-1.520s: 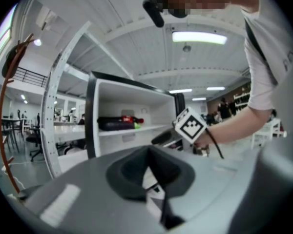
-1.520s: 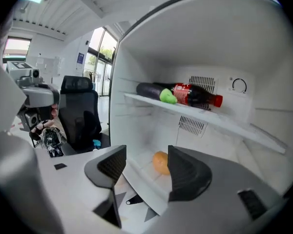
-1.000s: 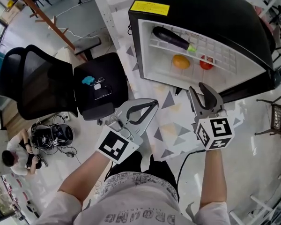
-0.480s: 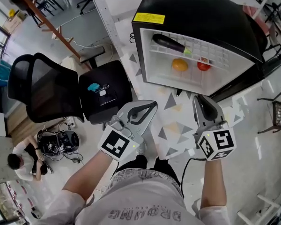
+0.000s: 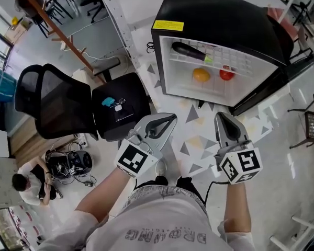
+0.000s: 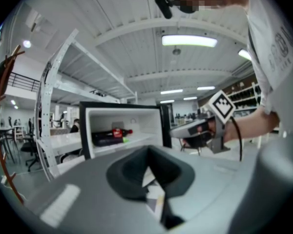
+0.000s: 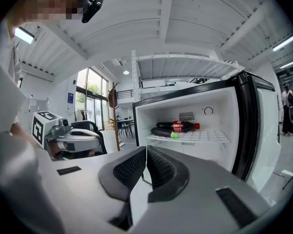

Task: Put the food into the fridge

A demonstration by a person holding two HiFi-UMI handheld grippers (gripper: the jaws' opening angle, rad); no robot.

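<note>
The black mini fridge [image 5: 220,20] stands open on the floor ahead of me. On its shelf lie a dark eggplant [image 5: 191,50], an orange [image 5: 201,75] and a tomato [image 5: 226,75]. The right gripper view also shows a cola bottle [image 7: 184,126] behind the eggplant [image 7: 163,132]. My right gripper [image 5: 223,118] has just been closing and is shut, with nothing between its pads. Beside it my left gripper [image 5: 171,117] is shut and empty. Both point at the fridge from a short way off. In the left gripper view my left gripper [image 6: 147,150] faces the shelf and its bottle [image 6: 112,134].
The fridge door [image 5: 269,90] hangs open at the right. A black office chair [image 5: 57,101] stands to the left, small items on its seat [image 5: 120,106]. White racking [image 5: 120,20] rises behind. A person [image 5: 29,179] sits on the floor at lower left.
The right gripper's jaws, apart a second ago, have come together on nothing. Both grippers now sit farther back from the fridge. The left gripper's jaws look unchanged.
</note>
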